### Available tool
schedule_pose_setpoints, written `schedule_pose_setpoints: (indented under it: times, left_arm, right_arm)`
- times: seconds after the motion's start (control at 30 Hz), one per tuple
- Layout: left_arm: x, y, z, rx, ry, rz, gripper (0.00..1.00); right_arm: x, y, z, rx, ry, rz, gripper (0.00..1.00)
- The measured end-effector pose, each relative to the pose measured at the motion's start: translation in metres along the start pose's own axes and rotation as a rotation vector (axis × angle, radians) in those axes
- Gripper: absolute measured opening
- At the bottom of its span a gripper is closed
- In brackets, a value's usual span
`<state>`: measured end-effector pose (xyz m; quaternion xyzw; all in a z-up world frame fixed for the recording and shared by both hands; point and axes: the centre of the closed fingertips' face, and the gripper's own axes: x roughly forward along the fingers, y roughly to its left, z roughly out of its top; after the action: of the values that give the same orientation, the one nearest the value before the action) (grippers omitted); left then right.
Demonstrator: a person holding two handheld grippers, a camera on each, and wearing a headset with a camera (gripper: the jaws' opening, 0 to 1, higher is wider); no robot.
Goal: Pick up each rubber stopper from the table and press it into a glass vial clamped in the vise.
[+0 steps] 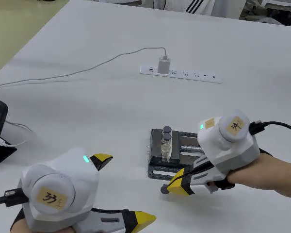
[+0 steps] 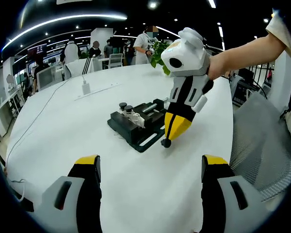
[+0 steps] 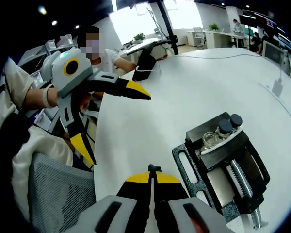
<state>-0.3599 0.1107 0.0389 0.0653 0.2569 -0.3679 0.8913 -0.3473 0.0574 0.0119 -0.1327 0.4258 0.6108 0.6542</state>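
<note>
L gripper (image 2: 149, 162) is hanging nearest, jaws wide apart, nothing betw. them. R gripper (image 1: 170, 187) is pinching a dark rubber stopper (image 2: 165, 142) at its tips, just in front of the vise (image 1: 157, 170). There glass vials (image 1: 166, 145) are standing, two w/ stoppers in.

An open-plan office is indicated by the broad white table (image 1: 87, 111) fitted with a power strip (image 1: 184, 74), a mesh chair (image 2: 259, 141), desks (image 3: 208, 36) carrying monitors (image 2: 43, 77) (a potted plant (image 2: 157, 51) among them) and strip lights (image 2: 63, 19) overhead.
</note>
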Motion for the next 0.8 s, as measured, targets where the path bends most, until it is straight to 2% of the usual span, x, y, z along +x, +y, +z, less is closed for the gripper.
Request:
schedule_pose_setpoints:
  times: [0.17,0.37,0.57,0.6,0.7,0.77,0.8]
  left_arm:
    - [0.000,-0.002,0.005,0.011,-0.022,-0.009,0.81]
    - [-0.001,-0.004,0.021,0.026,-0.077,-0.021,0.76]
    - [0.000,-0.010,0.036,0.050,-0.117,-0.043,0.68]
    - [0.000,-0.011,0.039,0.054,-0.124,-0.046,0.67]
    - [0.002,-0.016,0.049,0.073,-0.154,-0.062,0.63]
    - [0.002,-0.021,0.057,0.074,-0.173,-0.077,0.61]
    - [0.003,-0.022,0.059,0.077,-0.176,-0.081,0.60]
  right_arm:
    - [-0.012,0.006,0.016,0.146,-0.114,0.038,0.00]
    - [-0.032,0.015,0.035,0.335,-0.272,0.108,0.00]
    - [-0.049,0.023,0.046,0.456,-0.380,0.154,0.00]
    - [-0.051,0.027,0.048,0.489,-0.396,0.168,0.00]
    - [-0.064,0.035,0.057,0.610,-0.492,0.246,0.00]
    - [-0.071,0.039,0.060,0.660,-0.533,0.281,0.00]
    - [-0.073,0.039,0.060,0.672,-0.545,0.281,0.00]
